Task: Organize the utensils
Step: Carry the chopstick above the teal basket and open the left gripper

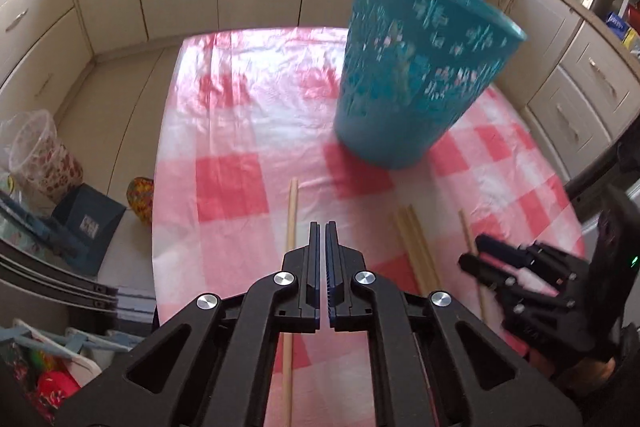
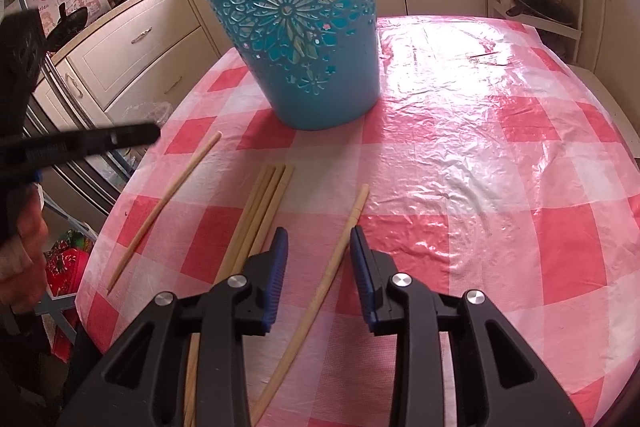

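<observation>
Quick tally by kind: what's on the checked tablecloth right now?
Pale wooden chopsticks lying on the cloth: 6, namely one on the left, a bundle of four, one between the right hand-held gripper's open jaws.
Teal plastic basket with flower cutouts: 1
Total: 7

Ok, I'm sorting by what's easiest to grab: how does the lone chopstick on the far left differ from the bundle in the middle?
The lone chopstick lies single, apart, angled; the bundle is several sticks side by side, touching, partly under the right tool. Both are pale wood, flat on the checked cloth.
</observation>
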A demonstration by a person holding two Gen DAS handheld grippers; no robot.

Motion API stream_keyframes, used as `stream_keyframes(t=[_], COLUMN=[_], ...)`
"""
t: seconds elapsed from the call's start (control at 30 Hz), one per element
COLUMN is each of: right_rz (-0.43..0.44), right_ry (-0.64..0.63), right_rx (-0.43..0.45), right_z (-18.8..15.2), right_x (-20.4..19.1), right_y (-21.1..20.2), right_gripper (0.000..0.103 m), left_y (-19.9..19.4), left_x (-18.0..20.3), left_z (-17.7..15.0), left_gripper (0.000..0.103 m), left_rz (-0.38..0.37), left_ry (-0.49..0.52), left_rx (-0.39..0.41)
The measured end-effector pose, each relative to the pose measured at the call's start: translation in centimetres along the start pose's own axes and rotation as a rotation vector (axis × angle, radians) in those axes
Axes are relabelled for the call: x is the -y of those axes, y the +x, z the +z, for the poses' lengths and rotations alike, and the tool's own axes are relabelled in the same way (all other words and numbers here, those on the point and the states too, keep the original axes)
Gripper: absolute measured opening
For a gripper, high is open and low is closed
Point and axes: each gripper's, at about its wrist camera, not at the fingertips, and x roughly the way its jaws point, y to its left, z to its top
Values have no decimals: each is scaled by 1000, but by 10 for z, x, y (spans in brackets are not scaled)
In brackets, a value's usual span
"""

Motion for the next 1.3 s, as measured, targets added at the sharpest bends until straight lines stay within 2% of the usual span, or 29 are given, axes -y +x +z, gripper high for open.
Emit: stream_keyframes(t=[0.03, 0.1, 0.17, 0.33, 0.43, 0.47, 0.5, 0.6, 0.67, 0.73, 0.8, 0.9, 1.03, 1.13, 1.3], right_rz=[0, -3, -9, -15, -16, -15, -14, -10, -7, -4, -3, -4, -4, -3, 3], right_ry=[-2, -10, -23, -35, -37, -38, -39, -35, -32, -26, -23, -20, -20, -20, -20], right_rx=[1, 4, 7, 10, 10, 10, 11, 8, 7, 7, 6, 7, 7, 8, 8], right_z=[0, 0, -1, -1, -1, -1, -1, -1, -1, -1, -1, -1, -1, -1, -1], right_x=[-1, -3, -5, -6, -6, -6, -6, -6, -6, -5, -5, -4, -4, -4, -4], right_y=[0, 1, 1, 2, 2, 2, 2, 2, 2, 1, 2, 2, 2, 2, 2], right_gripper=[34, 36, 38, 39, 39, 39, 39, 40, 40, 40, 40, 40, 41, 41, 41], left_y=[4, 8, 10, 23, 38, 44, 45, 42, 33, 12, -23, -89, -147, -154, -127], left_x=[-1, 2, 0, 9, 14, 14, 15, 16, 14, 11, 4, 2, 18, 44, 73], left_z=[-5, -11, -9, 7, 10, 10, 10, 11, 12, 14, 22, 42, 85, 117, 162], left_gripper=[6, 17, 26, 27, 26, 14, 7, 5, 5, 5, 5, 5, 5, 5, 5], left_rz=[21, 87, 96, 136, 161, 179, 167, 168, 131, 95, 7, -150, -267, -251, -132], left_ry=[15, 48, 51, 94, 130, 135, 136, 133, 105, 64, -5, -69, -100, -94, -120], left_rx=[-10, -9, -1, -19, -59, -79, -68, -79, -66, -23, 51, 236, 482, 611, 732])
